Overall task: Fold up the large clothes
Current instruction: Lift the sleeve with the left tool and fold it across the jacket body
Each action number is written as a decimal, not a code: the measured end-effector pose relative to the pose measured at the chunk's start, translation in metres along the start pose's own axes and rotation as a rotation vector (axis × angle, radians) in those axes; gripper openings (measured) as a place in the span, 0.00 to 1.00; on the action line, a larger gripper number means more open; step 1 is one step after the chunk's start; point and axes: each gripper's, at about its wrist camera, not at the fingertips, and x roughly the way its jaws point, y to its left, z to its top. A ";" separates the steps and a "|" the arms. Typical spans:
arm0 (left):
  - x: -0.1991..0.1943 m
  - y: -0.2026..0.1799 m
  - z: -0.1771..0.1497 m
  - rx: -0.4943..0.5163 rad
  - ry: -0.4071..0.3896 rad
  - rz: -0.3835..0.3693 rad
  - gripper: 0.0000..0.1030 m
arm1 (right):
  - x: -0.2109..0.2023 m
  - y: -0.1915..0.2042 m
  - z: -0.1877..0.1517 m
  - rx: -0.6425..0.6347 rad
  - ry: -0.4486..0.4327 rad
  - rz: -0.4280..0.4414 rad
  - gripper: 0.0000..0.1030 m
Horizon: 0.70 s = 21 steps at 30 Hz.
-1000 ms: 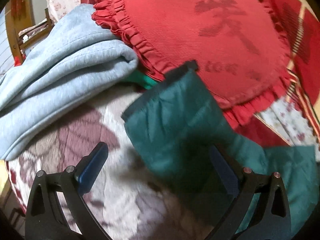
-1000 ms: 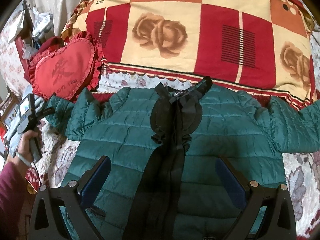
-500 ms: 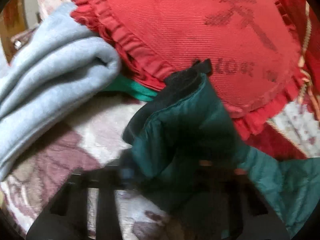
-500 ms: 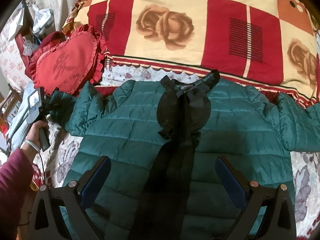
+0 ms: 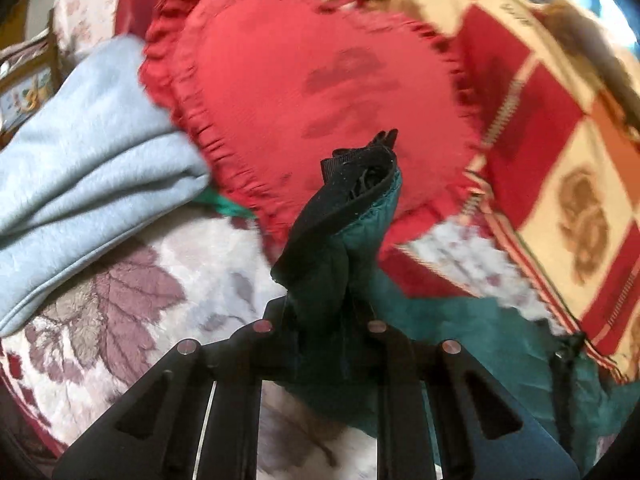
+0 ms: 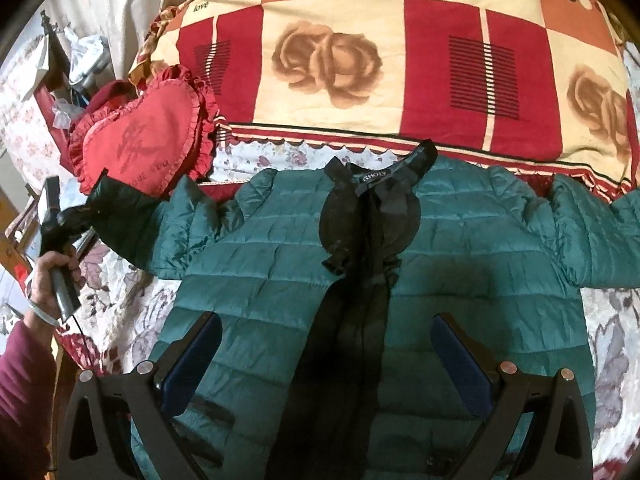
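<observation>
Left wrist view puts me right on top of the grip: my left gripper has just been closing and now pinches the green sleeve near its black cuff, which stands up between the jaws in front of the heart pillow. That same view is the only one that gives me a clear look at the folded grey garment lying against the pillow's frilled edge, on the floral sheet; it is blurred, and of the coat's body it shows only a dark green patch at lower right. Right wrist view gives me the rest: the jacket lies spread flat, front up, on the sheet, collar toward the rose blanket, black zip strip down the middle, its other sleeve stretched out to the right edge. My right gripper hangs over the lower front with its jaws wide apart and nothing between the blue pads. At far left there I can see the hand in a maroon sleeve holding the left tool, with the gripped sleeve raised off the bed just below the pillow.
</observation>
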 end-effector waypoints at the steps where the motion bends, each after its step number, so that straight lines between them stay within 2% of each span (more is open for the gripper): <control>1: -0.012 -0.008 0.000 0.017 -0.005 -0.012 0.13 | -0.003 0.000 -0.001 0.000 -0.004 0.000 1.00; 7: -0.071 -0.058 -0.006 0.095 -0.008 -0.125 0.13 | -0.022 -0.010 -0.003 0.020 -0.033 0.000 1.00; 11: -0.097 -0.095 -0.015 0.141 0.007 -0.212 0.13 | -0.036 -0.025 -0.005 0.060 -0.055 -0.009 1.00; 16: -0.131 -0.158 -0.030 0.238 0.010 -0.318 0.13 | -0.048 -0.044 -0.007 0.128 -0.077 -0.010 1.00; 21: -0.149 -0.221 -0.049 0.304 0.029 -0.430 0.13 | -0.053 -0.047 -0.009 0.121 -0.085 -0.012 1.00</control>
